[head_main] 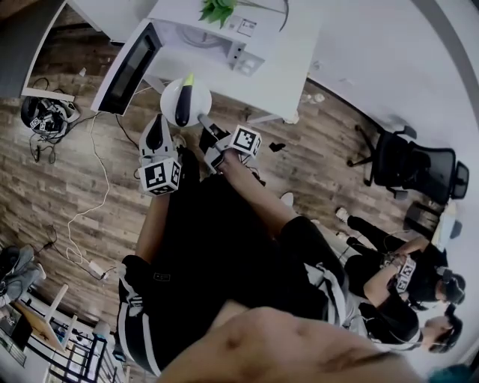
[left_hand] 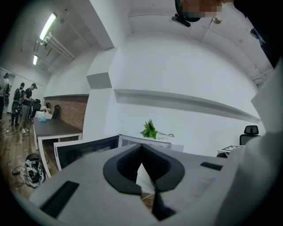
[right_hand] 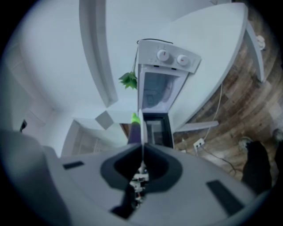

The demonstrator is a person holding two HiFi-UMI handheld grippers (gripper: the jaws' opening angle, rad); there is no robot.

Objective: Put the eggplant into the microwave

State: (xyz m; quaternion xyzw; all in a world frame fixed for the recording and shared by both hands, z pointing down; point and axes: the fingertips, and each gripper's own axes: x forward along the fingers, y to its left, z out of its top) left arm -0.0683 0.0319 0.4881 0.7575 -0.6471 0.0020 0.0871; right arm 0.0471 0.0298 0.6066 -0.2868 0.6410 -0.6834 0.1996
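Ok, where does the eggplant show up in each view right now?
Head view: the eggplant lies on a white plate, upper middle, beside the open microwave door.
Left gripper view: not in it.
Right gripper view: the eggplant is at centre, purple with a green tip, along the plate's thin edge.
Shared landmark: the green plant, in all three views.

No word, number or brand is legible. The only signs are square black-and-white coded markers:
- a tag just behind the microwave;
- the cube of the left gripper and the cube of the right gripper, both in front of the microwave;
- another marker on a seated person's device, well apart from the microwave.
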